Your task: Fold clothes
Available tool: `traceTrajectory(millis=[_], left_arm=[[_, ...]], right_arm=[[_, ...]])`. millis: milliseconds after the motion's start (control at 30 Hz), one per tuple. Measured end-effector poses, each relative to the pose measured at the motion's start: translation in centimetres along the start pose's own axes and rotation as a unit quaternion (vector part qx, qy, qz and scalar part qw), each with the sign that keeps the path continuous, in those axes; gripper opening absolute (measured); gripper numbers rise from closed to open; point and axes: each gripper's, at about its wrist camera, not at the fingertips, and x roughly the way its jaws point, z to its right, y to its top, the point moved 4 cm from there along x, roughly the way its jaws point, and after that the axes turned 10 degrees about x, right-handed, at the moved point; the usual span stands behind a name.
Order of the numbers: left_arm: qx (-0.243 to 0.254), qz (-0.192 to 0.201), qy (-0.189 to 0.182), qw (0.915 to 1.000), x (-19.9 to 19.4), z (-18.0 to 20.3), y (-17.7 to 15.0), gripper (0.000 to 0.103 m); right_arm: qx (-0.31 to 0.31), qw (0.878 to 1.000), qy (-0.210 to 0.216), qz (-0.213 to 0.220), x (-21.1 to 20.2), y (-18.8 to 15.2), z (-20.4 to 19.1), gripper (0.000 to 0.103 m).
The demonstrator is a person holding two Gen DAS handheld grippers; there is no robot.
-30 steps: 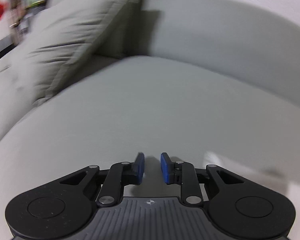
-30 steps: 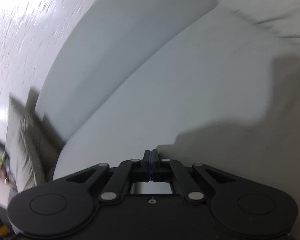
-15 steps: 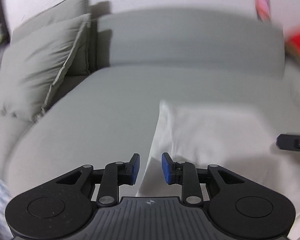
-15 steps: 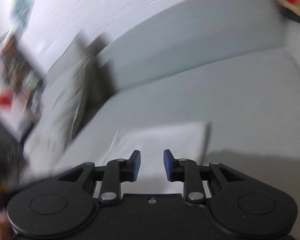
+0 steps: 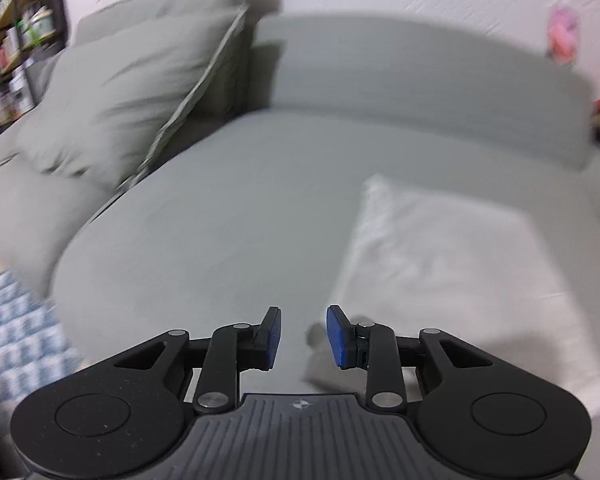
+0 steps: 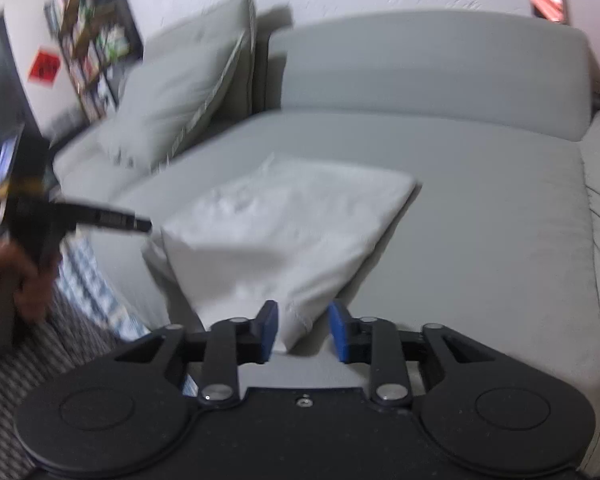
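A white folded cloth (image 5: 452,264) lies flat on the grey sofa seat (image 5: 228,216). My left gripper (image 5: 302,336) hovers over bare seat just left of the cloth's edge, open, with nothing between its blue pads. In the right wrist view the same cloth (image 6: 292,216) lies ahead, and its near corner shows in the gap of my right gripper (image 6: 303,334). That gripper's jaws are opening and its pads do not press on the cloth. At the left of that view a hand (image 6: 8,276) holds the left gripper, whose fingertip (image 6: 138,224) points at the cloth's left corner.
Two grey cushions (image 5: 132,92) lean at the sofa's back left beside the backrest (image 5: 420,68). A bookshelf (image 6: 92,40) stands against the wall further left. Blue-and-white patterned fabric (image 5: 12,340) and a striped rug (image 6: 60,352) lie below the seat's front edge.
My right gripper went from shut to open and rolled upright, pulling back so the white cloth came into view. The left gripper drew away leftward off the cloth's edge.
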Motion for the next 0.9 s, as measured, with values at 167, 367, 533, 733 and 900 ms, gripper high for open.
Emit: traceTrajectory(millis=[167, 367, 533, 733, 900], left_arm=[[0.079, 0.027, -0.069, 0.9941, -0.3, 5.3, 1.3, 0.031], [0.169, -0.029, -0.060, 0.9833, 2.0, 9.2, -0.2, 0.033], [0.173, -0.048, -0.051, 0.9824, 1.9, 8.6, -1.0, 0.033], [0.165, -0.056, -0.049, 0.9835, 1.3, 8.3, -1.1, 0.033], [0.161, -0.055, -0.051, 0.9841, 1.0, 8.0, -1.2, 0.033]], right_arm=[[0.007, 0.999, 0.017, 0.035, 2.1, 1.3, -0.8, 0.013], [-0.038, 0.999, 0.010, -0.010, 6.1, 0.6, -2.9, 0.012], [-0.050, 0.998, -0.009, -0.046, 6.5, -0.7, -2.4, 0.012], [-0.024, 0.998, -0.003, -0.050, 4.7, -1.0, -1.3, 0.011], [-0.018, 0.999, 0.000, -0.050, 4.1, -1.1, -1.3, 0.011]])
